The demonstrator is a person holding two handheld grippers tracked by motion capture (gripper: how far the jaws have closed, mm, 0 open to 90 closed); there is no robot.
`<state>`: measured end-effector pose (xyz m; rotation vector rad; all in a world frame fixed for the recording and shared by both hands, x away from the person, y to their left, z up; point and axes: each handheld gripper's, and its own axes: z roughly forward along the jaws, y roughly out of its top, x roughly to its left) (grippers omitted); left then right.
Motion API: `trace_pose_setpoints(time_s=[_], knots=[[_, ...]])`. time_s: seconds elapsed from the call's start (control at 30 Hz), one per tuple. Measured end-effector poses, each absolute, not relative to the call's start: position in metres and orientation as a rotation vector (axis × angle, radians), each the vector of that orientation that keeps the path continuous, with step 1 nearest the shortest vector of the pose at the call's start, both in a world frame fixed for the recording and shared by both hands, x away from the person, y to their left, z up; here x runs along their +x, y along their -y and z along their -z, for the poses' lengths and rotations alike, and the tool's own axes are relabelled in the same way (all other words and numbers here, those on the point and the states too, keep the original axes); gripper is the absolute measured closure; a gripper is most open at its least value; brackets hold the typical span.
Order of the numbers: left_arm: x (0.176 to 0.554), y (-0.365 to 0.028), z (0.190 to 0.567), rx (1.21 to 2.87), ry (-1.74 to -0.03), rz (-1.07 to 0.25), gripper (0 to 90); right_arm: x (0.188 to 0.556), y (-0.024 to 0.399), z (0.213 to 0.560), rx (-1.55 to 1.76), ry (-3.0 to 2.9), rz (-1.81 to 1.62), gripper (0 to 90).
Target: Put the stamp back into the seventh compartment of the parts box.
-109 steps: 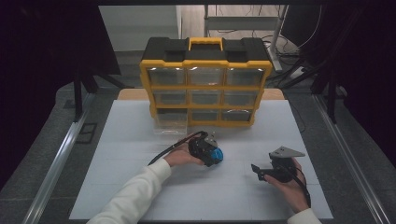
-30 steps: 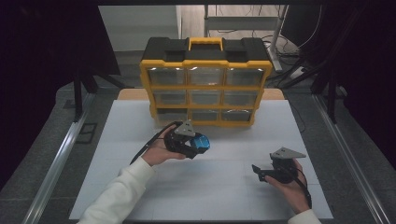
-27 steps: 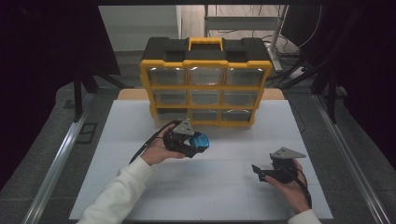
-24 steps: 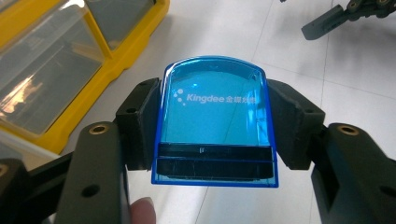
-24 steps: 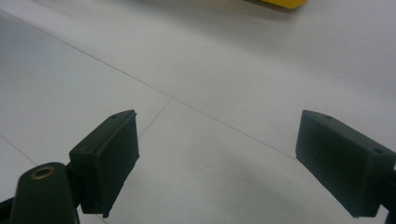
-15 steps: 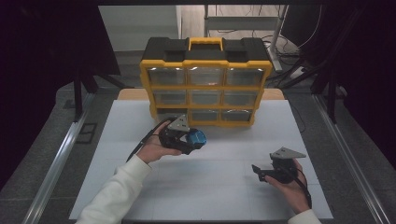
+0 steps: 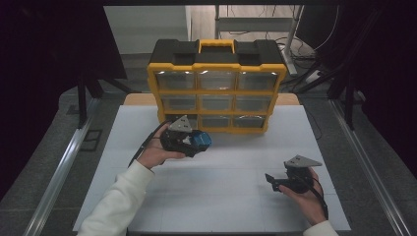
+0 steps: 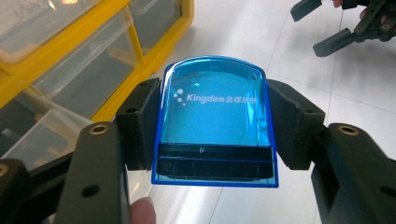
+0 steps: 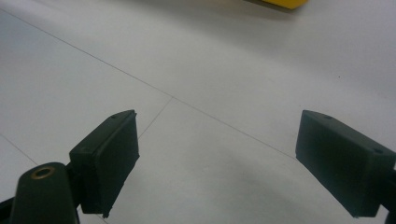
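My left gripper (image 7: 202, 141) (image 8: 215, 116) is shut on a clear blue plastic block (image 8: 214, 122) (image 7: 200, 139) printed "Kingdee", with both pads pressed against its sides. It hovers above the white table, just in front of the bottom left drawers of the yellow and black drawer cabinet (image 7: 216, 83) (image 8: 60, 51). My right gripper (image 7: 271, 180) (image 9: 217, 161) rests low over the table at the right, open with nothing between its pads, and it also appears at the top right of the left gripper view (image 8: 327, 28).
The cabinet stands at the back middle of the white table (image 7: 226, 172), with three rows of clear drawers. Metal rails (image 7: 59, 172) run along both sides of the table. Bare white surface lies between the two hands.
My left hand has carried the blue block up and back toward the cabinet's bottom left drawers. The right hand has stayed where it was.
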<state>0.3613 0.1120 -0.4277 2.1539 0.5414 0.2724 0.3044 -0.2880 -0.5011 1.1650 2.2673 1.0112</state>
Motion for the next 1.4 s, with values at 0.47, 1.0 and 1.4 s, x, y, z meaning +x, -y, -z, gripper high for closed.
trace_pose_setpoints(time_s=[0.47,1.0,1.4], knots=[[0.363,-0.123,0.420,2.121,-0.569,-0.296,41.1,0.304,0.288,0.501,1.166,-2.268,-1.011,13.8],[0.367,-0.138,0.415,2.077,-0.632,-0.335,41.1,0.305,0.288,0.501,1.164,-2.268,-1.013,13.9],[0.372,-0.148,0.415,2.049,-0.678,-0.352,41.1,0.305,0.288,0.501,1.164,-2.268,-1.011,13.9]])
